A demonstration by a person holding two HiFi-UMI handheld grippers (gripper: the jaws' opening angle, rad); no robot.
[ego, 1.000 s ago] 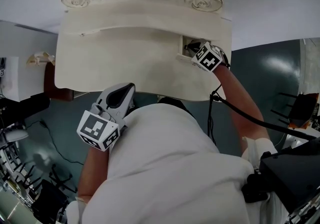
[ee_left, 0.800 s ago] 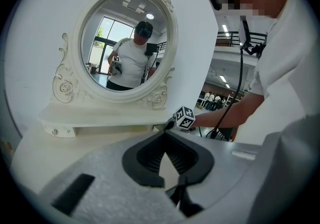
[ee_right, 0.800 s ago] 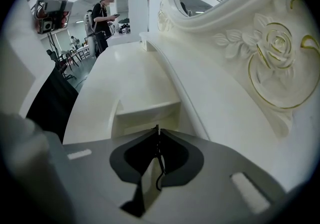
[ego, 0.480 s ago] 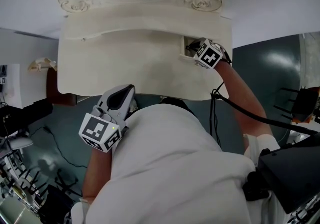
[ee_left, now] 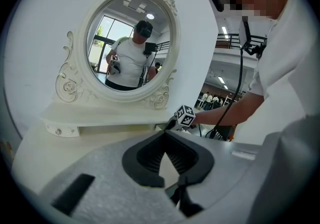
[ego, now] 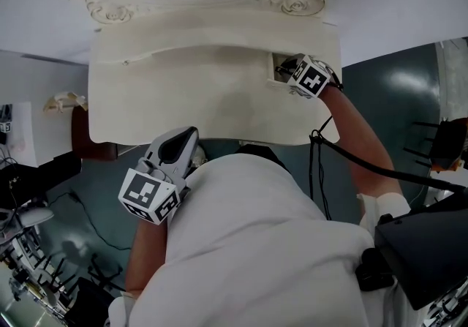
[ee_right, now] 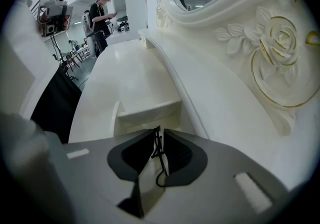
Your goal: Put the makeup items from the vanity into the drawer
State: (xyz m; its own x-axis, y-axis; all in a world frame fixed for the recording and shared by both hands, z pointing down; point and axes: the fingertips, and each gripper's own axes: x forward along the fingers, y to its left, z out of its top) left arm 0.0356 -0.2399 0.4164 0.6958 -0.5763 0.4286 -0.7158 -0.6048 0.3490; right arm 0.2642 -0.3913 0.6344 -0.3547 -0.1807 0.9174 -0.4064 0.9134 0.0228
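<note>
My right gripper (ego: 287,69) reaches into a small open drawer (ego: 272,78) at the right end of the white vanity top (ego: 197,91). In the right gripper view its jaws are opening. A thin black wiry item (ee_right: 160,160) hangs in the narrow gap between them, over the drawer (ee_right: 150,110). I cannot tell what the item is. My left gripper (ego: 189,134) hangs below the vanity's front edge, close to the person's chest. Its tips (ee_left: 162,140) meet with nothing between them. No other makeup items show on the vanity top.
An oval mirror (ee_left: 129,42) in a carved white frame stands at the back of the vanity. A black cable (ego: 351,161) trails from the right arm. Dark equipment (ego: 417,245) sits at the lower right, and stands and cables (ego: 29,245) crowd the floor at the left.
The right gripper has stayed at the drawer, shifting only slightly. The left gripper has hardly moved. The head view has drifted a little.
</note>
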